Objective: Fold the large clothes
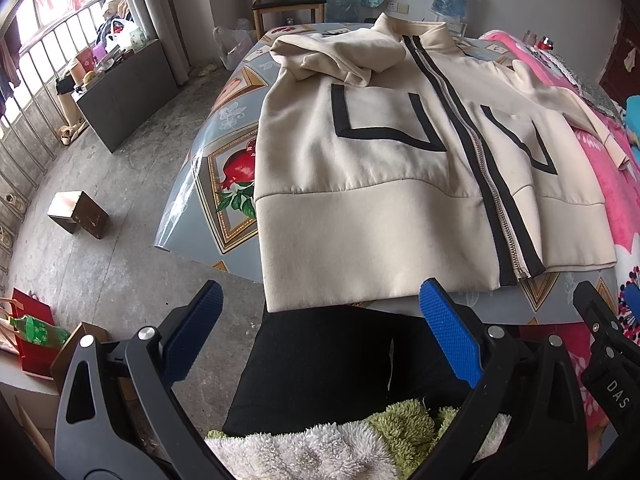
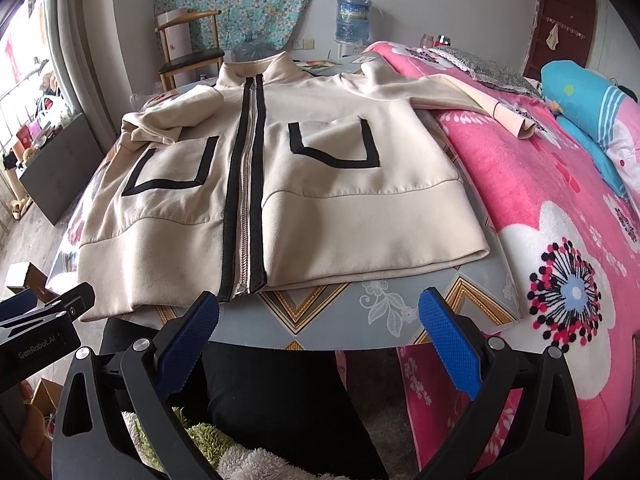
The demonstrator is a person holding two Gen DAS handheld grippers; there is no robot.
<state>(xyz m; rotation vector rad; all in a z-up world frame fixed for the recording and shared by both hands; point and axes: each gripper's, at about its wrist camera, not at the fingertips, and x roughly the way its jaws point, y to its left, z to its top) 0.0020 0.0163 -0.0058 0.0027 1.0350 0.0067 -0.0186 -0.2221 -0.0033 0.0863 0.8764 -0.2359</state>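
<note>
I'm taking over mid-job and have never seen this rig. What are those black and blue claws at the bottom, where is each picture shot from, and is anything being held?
Each picture comes from a camera on a handheld gripper, looking along its two blue-padded fingers. The left gripper and right gripper are both open and hold nothing. Ahead, a cream zip-up jacket lies front up on a table with a patterned cover. Its left-side sleeve is folded onto the chest; the other sleeve stretches onto a pink floral blanket.
</note>
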